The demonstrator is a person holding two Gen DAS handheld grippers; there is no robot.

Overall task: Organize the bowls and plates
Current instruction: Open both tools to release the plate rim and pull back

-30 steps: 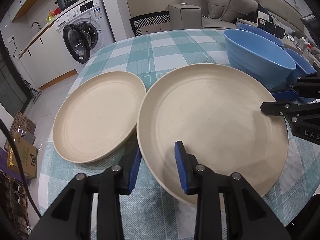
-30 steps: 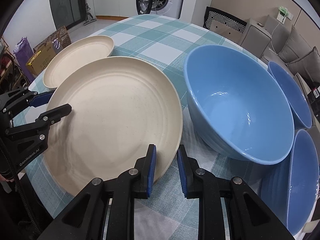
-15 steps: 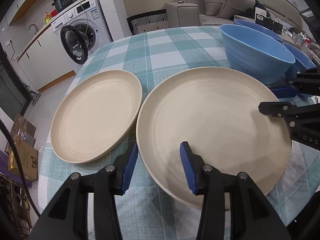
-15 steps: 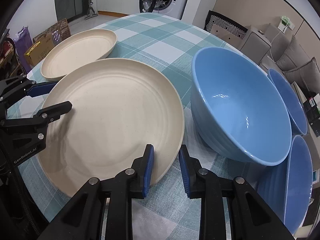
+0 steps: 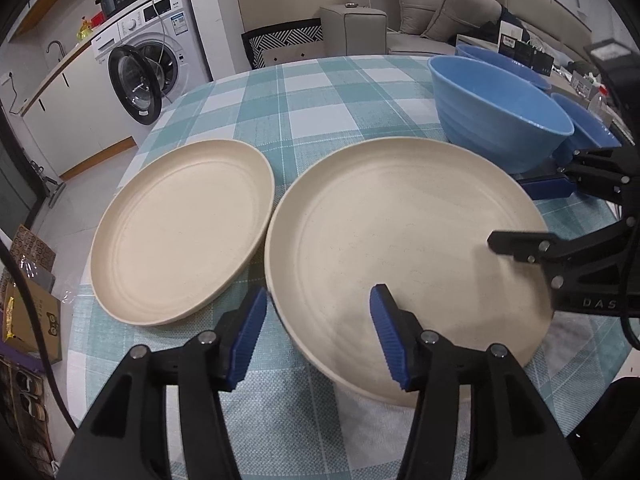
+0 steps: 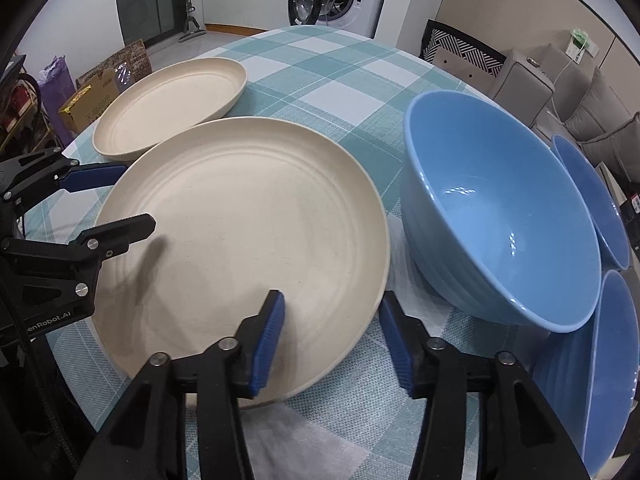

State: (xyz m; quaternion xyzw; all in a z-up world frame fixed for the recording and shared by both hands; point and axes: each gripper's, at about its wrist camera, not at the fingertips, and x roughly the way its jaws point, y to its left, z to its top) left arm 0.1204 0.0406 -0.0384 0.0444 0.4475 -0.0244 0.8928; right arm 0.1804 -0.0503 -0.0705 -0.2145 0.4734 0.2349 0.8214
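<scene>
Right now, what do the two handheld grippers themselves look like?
Both match: black angular linkage fingers with silver rivets and ribbed blue pads. The left gripper shows "GenRobot.AI" lettering and a black cable in the right wrist view; the right gripper shows "DAS" lettering. No hands or sleeves visible.

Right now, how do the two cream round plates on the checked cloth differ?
The nearer cream plate looks larger than the farther cream plate, though fisheye nearness may exaggerate this. The nearer plate sits between both tools' open jaws; the farther plate lies apart, untouched. Both are plain, empty and upright.

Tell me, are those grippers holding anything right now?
Nothing is held. The left gripper and right gripper have just been opening and straddle the large plate's rim without pressing.
</scene>
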